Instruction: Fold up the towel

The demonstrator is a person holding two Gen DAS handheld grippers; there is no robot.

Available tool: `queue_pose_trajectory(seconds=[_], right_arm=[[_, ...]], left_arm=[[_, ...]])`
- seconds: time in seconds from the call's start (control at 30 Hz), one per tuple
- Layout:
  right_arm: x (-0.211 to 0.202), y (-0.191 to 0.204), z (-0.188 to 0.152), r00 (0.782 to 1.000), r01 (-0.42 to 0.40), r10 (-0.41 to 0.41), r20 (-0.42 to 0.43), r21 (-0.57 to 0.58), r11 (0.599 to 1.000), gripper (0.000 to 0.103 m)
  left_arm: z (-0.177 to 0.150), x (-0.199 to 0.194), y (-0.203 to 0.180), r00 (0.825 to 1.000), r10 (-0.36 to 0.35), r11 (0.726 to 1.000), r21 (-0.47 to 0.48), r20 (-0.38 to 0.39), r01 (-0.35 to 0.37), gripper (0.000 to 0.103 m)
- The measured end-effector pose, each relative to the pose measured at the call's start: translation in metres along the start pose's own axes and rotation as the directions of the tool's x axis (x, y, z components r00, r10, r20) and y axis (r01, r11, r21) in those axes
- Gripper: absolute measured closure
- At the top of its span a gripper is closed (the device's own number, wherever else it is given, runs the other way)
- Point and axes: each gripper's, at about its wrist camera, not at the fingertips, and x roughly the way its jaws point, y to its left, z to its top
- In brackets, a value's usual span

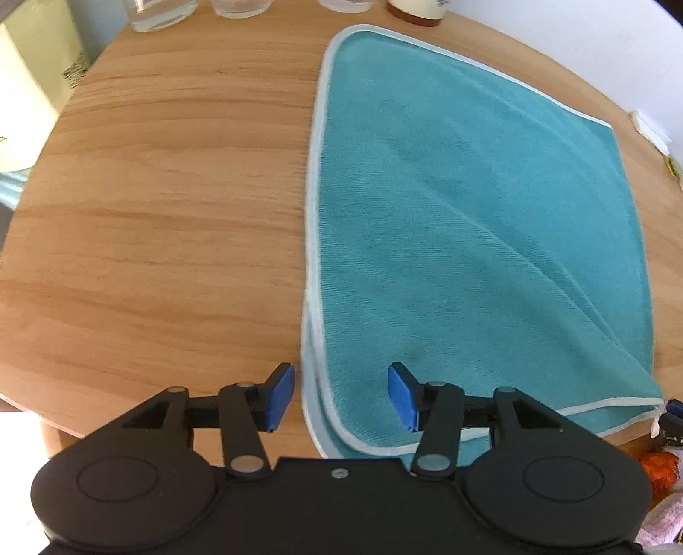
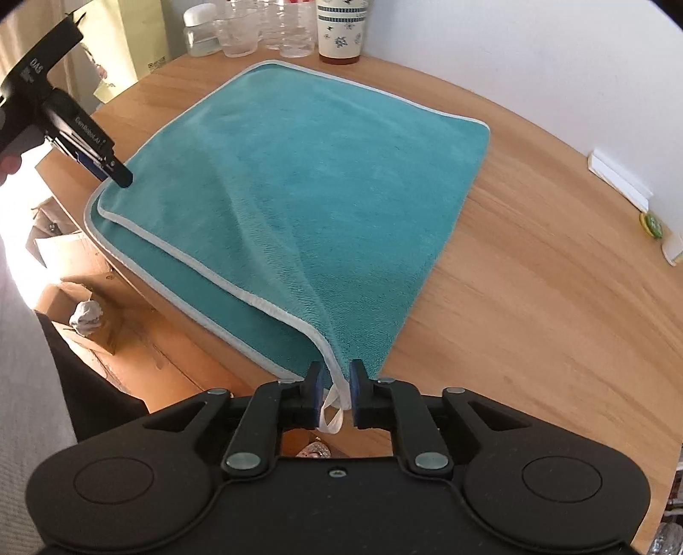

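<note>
Round wooden desk (image 1: 149, 192), grained, against a white wall. Teal terry towel (image 1: 469, 213), pale piping, folded double, fills the right of the left wrist view. Left hand-held gripper (image 1: 341, 395): blue pads spread wide above the towel's near corner. Right hand-held gripper (image 2: 334, 395): narrowly parted about a corner with a white loop; grip uncertain. Right view alone shows glass jars (image 2: 239, 34), patterned cup (image 2: 341, 30), cardboard boxes (image 2: 72, 256).
</note>
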Motion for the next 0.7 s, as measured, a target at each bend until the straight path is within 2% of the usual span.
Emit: queue_pose_trajectory(seconds=[0.1, 0.17, 0.2, 0.23, 0.3, 0.33, 0.4, 0.5, 0.63, 0.67, 0.7], right_arm=[[0.003, -0.001, -0.001, 1.0, -0.001, 0.001, -0.011, 0.008, 1.0, 0.081], [0.005, -0.002, 0.0, 1.0, 0.001, -0.001, -0.015, 0.008, 1.0, 0.081], [0.005, -0.003, 0.001, 1.0, 0.0, 0.0, -0.014, 0.009, 1.0, 0.081], [0.005, -0.004, 0.002, 1.0, -0.003, 0.003, -0.014, 0.012, 1.0, 0.081], [0.005, -0.007, 0.002, 1.0, -0.008, 0.008, -0.012, 0.019, 1.0, 0.079], [0.005, -0.009, 0.002, 1.0, -0.006, 0.006, -0.009, 0.02, 1.0, 0.076], [0.006, -0.014, 0.001, 1.0, -0.003, 0.003, -0.011, 0.022, 1.0, 0.073], [0.009, -0.019, 0.001, 1.0, -0.013, 0.014, -0.02, 0.031, 0.999, 0.073], [0.013, -0.021, 0.001, 0.999, -0.034, 0.035, -0.031, 0.033, 0.999, 0.073], [0.013, -0.021, 0.001, 0.999, -0.036, 0.037, -0.033, 0.03, 0.999, 0.073], [0.014, -0.021, 0.001, 0.999, -0.04, 0.041, -0.033, 0.028, 0.999, 0.073]], left_arm=[[-0.003, 0.001, -0.012, 0.999, 0.05, 0.995, 0.081, 0.02, -0.051, 0.064], [-0.003, 0.001, -0.014, 0.998, 0.053, 0.994, 0.093, 0.03, -0.056, 0.069], [-0.003, 0.0, -0.014, 0.998, 0.051, 0.994, 0.093, 0.032, -0.054, 0.078], [-0.003, -0.001, -0.013, 0.998, 0.051, 0.995, 0.088, 0.029, -0.053, 0.082], [-0.001, -0.003, -0.012, 0.998, 0.053, 0.995, 0.08, 0.022, -0.055, 0.08], [0.0, -0.006, -0.01, 0.998, 0.062, 0.995, 0.079, 0.022, -0.064, 0.071], [-0.001, -0.015, -0.009, 0.997, 0.071, 0.995, 0.064, 0.037, -0.073, 0.06], [-0.004, -0.032, -0.011, 0.996, 0.042, 0.998, 0.047, 0.081, -0.046, 0.06], [-0.005, -0.03, -0.015, 0.998, 0.019, 0.999, 0.041, 0.066, -0.021, 0.061], [-0.006, -0.026, -0.016, 0.998, 0.025, 0.999, 0.046, 0.053, -0.027, 0.065], [-0.006, -0.022, -0.018, 0.999, 0.035, 0.998, 0.054, 0.038, -0.037, 0.075]])
